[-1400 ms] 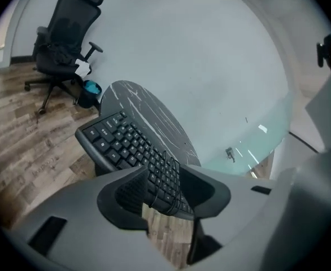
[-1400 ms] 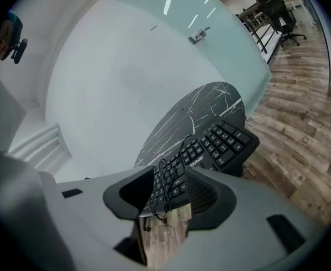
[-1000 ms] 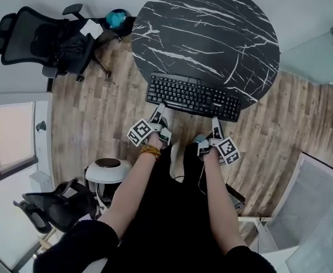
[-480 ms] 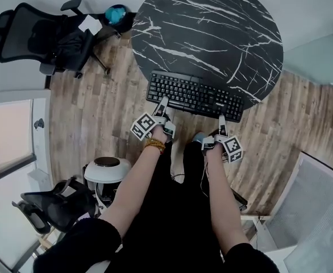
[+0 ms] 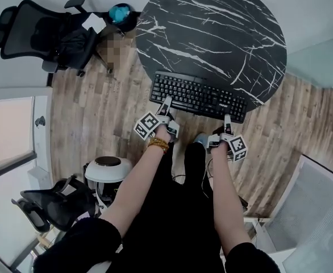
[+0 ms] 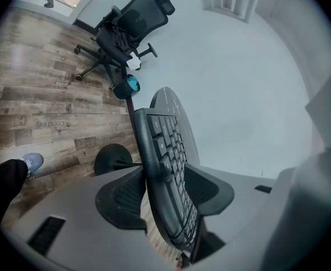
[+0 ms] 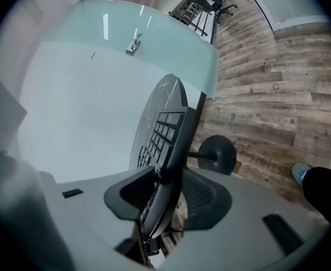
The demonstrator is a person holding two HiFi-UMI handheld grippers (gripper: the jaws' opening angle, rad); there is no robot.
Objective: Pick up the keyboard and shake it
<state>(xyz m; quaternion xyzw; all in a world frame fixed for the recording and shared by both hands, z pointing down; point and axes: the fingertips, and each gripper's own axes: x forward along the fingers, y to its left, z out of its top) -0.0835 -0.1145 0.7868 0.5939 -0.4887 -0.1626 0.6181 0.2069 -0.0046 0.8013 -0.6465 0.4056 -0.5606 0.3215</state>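
A black keyboard (image 5: 198,96) lies at the near edge of the round black marble table (image 5: 212,33). My left gripper (image 5: 167,101) holds its near edge toward the left end. In the left gripper view the keyboard (image 6: 164,151) stands edge-on between the pads of the left gripper (image 6: 161,192), which press on it. My right gripper (image 5: 228,119) is at the near edge toward the right end. Its jaws have just been closing, and in the right gripper view the keyboard (image 7: 171,145) sits between the pads of the right gripper (image 7: 166,192), gripped.
A black office chair (image 5: 41,33) and a teal object (image 5: 120,13) stand at the far left on the wooden floor. A white round bin (image 5: 107,172) and another chair (image 5: 53,206) are near my left side. A glass partition (image 5: 320,50) stands right. The table's pedestal base (image 7: 219,154) is below.
My right gripper has come forward onto the keyboard's near edge. The left gripper stays at that edge. The keyboard still lies on the table.
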